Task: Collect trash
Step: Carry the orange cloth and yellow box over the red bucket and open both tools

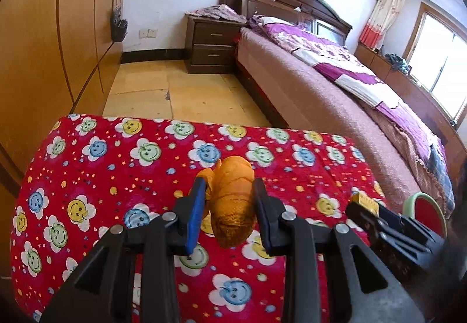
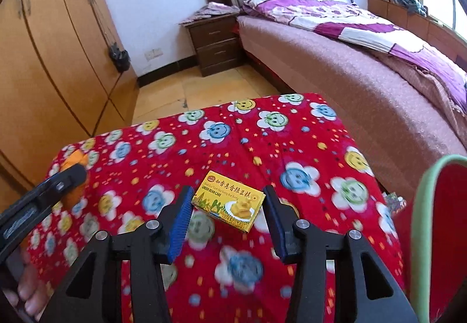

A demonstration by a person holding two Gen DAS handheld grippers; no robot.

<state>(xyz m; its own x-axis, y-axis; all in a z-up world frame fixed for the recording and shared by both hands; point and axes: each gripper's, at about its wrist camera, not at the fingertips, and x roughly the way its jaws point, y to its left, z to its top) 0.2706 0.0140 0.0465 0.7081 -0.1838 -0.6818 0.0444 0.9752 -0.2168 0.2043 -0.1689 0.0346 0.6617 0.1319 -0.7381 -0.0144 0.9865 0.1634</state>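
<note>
A crumpled orange bag [image 1: 232, 200] lies on the red smiley-flower cloth [image 1: 102, 177]. My left gripper [image 1: 229, 194] is open with a finger on either side of the bag, close to it but not closed. A yellow green bean cake box [image 2: 229, 200] lies flat on the same cloth [image 2: 292, 133]. My right gripper [image 2: 227, 203] is open, its fingers on either side of the box. The right gripper also shows in the left wrist view [image 1: 379, 223], by the box's edge [image 1: 364, 202]. The left gripper [image 2: 58, 180] and orange bag [image 2: 76, 161] show at the left of the right wrist view.
A red bin with a green rim [image 2: 437, 229] stands just off the table's right side, and shows in the left wrist view [image 1: 426, 206]. A bed [image 2: 364, 60] lies beyond, a nightstand [image 2: 216, 43] by it, a wooden wardrobe [image 2: 52, 60] on the left.
</note>
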